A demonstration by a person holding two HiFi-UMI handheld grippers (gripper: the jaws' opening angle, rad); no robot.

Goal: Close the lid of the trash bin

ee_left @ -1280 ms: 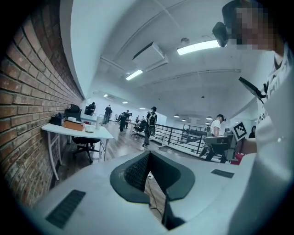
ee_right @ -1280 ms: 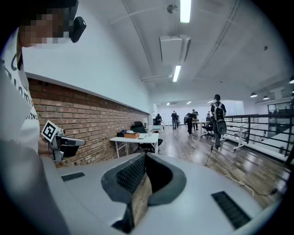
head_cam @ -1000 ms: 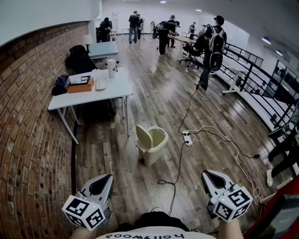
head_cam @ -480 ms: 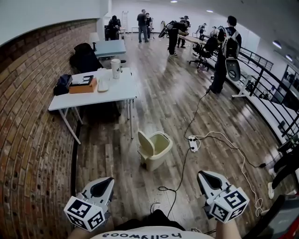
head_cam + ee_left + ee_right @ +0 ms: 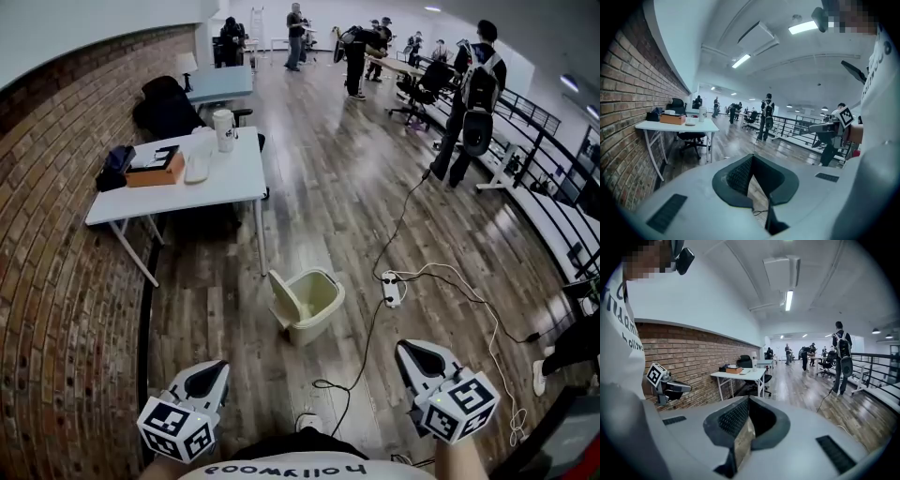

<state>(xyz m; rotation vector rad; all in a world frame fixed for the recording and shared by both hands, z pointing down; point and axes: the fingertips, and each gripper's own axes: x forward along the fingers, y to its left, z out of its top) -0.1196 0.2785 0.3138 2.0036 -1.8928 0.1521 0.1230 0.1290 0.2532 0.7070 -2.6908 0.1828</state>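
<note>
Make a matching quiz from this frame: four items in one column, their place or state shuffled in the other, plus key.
1. trash bin lid
2. power strip
3. brown box
4. left gripper

a. on the white table
b. jaws together, empty
c. raised open
d. on the floor, right of the trash bin in the head view

Pairs: 1-c, 2-d, 3-a, 4-b

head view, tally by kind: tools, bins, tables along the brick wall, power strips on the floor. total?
Tools: 2 (left tool, right tool)
Bin: 1
Tables: 2 (near table, far table)
Power strip: 1
Total: 6
</note>
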